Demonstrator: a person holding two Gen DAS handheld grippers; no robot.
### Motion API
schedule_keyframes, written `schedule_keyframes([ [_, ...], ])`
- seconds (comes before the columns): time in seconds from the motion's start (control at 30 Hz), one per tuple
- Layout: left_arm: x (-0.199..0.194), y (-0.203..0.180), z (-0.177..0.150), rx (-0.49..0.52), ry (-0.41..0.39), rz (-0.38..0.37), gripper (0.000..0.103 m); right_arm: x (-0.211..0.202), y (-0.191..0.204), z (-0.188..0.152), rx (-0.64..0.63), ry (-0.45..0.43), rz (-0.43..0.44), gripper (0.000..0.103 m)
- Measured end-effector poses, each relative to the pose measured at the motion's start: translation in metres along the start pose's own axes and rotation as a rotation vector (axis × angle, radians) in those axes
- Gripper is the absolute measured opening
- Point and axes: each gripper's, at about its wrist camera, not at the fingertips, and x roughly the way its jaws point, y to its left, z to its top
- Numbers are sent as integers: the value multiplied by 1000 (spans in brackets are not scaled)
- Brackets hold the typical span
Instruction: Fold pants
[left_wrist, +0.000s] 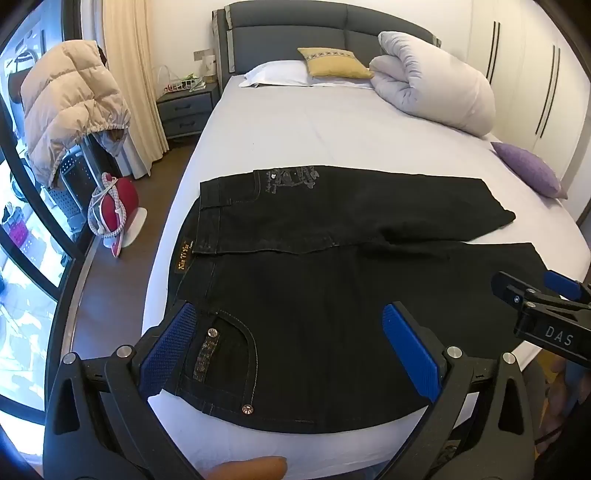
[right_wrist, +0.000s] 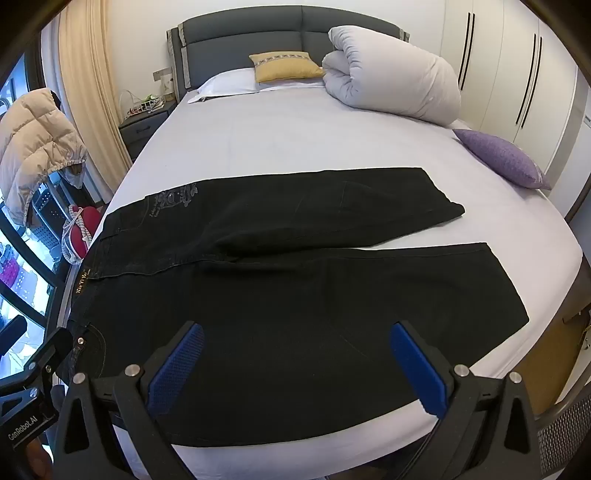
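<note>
Black pants (left_wrist: 332, 277) (right_wrist: 295, 277) lie flat across the near end of the bed (left_wrist: 314, 129) (right_wrist: 277, 140). The waistband is at the left and the two legs run right, slightly apart. My left gripper (left_wrist: 291, 332) hangs open above the near hip, over the front pocket with its rivets, holding nothing. My right gripper (right_wrist: 295, 350) hangs open above the near leg, also with nothing between its blue pads (right_wrist: 417, 365). Each gripper shows at the edge of the other's view: the right gripper (left_wrist: 532, 291) and the left gripper (right_wrist: 44, 358).
A rolled white duvet (left_wrist: 436, 81), a yellow pillow (left_wrist: 336, 62) and a purple cushion (left_wrist: 528, 170) lie farther up the bed. Left of the bed are a nightstand (left_wrist: 188, 107), a puffy beige jacket (left_wrist: 70, 103) on a chair and a red item (left_wrist: 118, 203) on the floor. A wardrobe (right_wrist: 517, 74) stands at the right.
</note>
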Motion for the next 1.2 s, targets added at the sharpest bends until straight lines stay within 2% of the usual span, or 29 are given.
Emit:
schedule_keyframes([
  [1.2,2,-1,-3,1,1,6,103,2,2,0,-8,6,-5,103],
])
